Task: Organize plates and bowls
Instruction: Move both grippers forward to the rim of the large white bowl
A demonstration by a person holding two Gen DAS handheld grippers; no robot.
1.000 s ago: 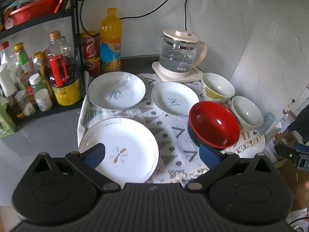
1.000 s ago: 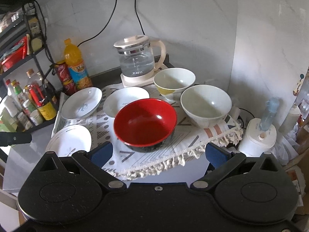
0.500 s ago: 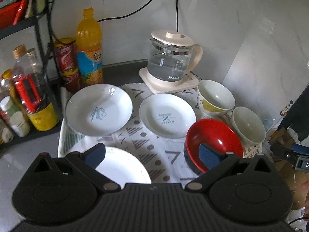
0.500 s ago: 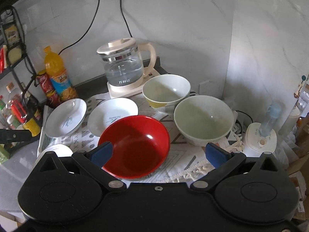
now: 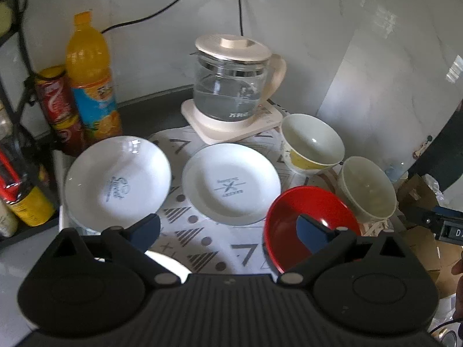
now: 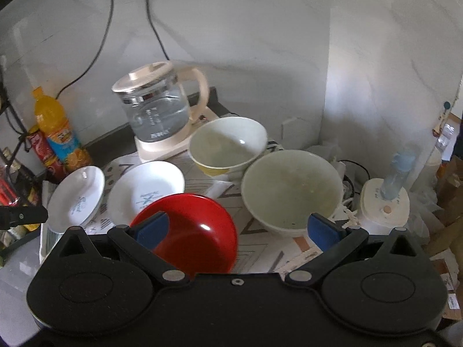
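**A:** Where do my tongs stand?

**B:** Your left gripper (image 5: 228,228) is spread wide with nothing between its blue pads; one pad sits over the red bowl (image 5: 292,228), the other over the edge of the plate with script lettering (image 5: 115,179). Your right gripper (image 6: 237,228) is likewise agape and empty, one pad over the red bowl (image 6: 199,231), the other in front of the pale green bowl (image 6: 289,190).

**A:** And the dishes?

**B:** All lie on the patterned cloth (image 5: 202,245). The red bowl is nearest you and holds nothing. Just beside it is the pale green bowl (image 5: 367,188), with faint specks inside in the right wrist view. Behind that stands the yellow-sided bowl (image 5: 312,147), empty. The plate with an X mark (image 5: 231,182) lies between the red bowl and the script plate. A third plate (image 5: 167,263) shows only as a bright sliver under your left gripper.

**A:** Anything with contents?

**B:** The glass kettle (image 5: 231,86) on its base holds clear water. The orange bottle (image 5: 89,78) is full, beside stacked red cans (image 5: 60,110).
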